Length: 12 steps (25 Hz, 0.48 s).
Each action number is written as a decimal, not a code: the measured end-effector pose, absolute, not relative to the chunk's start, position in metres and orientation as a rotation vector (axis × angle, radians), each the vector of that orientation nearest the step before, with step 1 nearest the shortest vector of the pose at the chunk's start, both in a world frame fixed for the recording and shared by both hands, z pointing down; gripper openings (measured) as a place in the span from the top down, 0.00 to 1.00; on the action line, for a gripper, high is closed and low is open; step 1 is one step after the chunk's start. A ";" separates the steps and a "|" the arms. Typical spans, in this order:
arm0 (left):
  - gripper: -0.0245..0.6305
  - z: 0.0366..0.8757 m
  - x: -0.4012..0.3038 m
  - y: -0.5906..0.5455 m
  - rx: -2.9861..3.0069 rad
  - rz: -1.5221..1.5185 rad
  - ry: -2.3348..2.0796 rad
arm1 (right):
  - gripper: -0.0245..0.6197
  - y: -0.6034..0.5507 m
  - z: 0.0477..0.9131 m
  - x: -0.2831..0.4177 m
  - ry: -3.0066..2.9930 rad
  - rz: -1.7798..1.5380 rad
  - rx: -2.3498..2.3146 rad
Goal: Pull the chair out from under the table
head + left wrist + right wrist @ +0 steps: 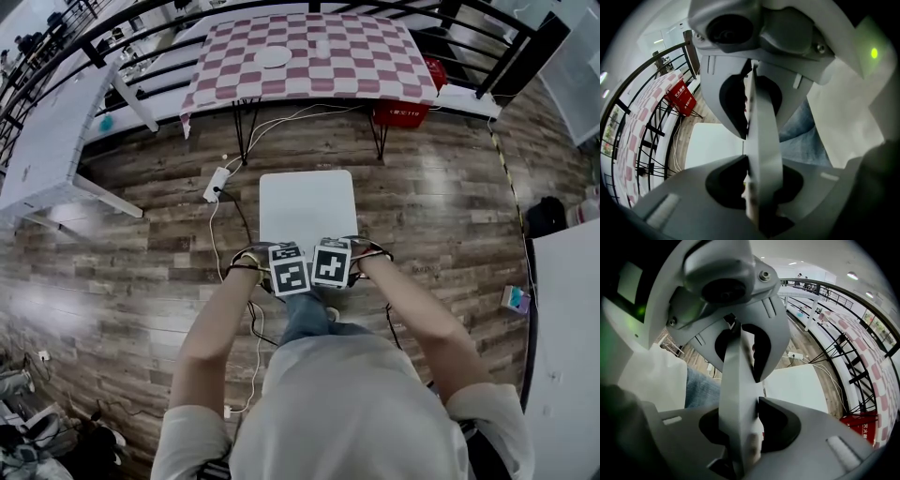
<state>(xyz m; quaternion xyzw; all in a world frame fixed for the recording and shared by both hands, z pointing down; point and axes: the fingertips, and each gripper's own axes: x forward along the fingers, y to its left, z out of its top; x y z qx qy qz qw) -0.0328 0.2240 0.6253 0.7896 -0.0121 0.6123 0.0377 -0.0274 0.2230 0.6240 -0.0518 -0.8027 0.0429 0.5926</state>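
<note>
A white chair stands on the wooden floor, apart from the checkered-cloth table (375, 66), its seat (307, 211) facing me. Both grippers sit side by side on the top of its thin backrest. My left gripper (289, 272) is shut on the backrest (764, 131), which runs edge-on between its jaws (757, 140); the seat (712, 145) shows beyond. My right gripper (330, 262) has the same backrest (738, 380) between its jaws (740, 385), which stand slightly off it. The seat (794, 385) lies behind. In the head view the marker cubes hide the fingertips.
A red box (403, 112) sits under the table's right side. A white power strip (217, 184) with cables lies on the floor left of the chair. A white table (47, 141) stands at the left and a white surface (567, 347) at the right. A black railing runs behind.
</note>
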 end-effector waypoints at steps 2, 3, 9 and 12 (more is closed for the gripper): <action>0.83 0.625 -0.033 0.225 2.426 1.890 -0.036 | 0.80 0.223 0.623 -0.027 -1.866 0.077 -0.120; 0.83 0.624 -0.033 0.225 2.430 1.894 -0.036 | 0.81 0.223 0.623 -0.027 -1.867 0.066 -0.116; 0.83 0.616 -0.033 0.224 2.452 1.878 -0.049 | 0.81 0.221 0.616 -0.026 -1.876 0.048 -0.104; 0.83 0.611 -0.034 0.224 2.460 1.875 -0.061 | 0.81 0.222 0.611 -0.023 -1.874 0.026 -0.109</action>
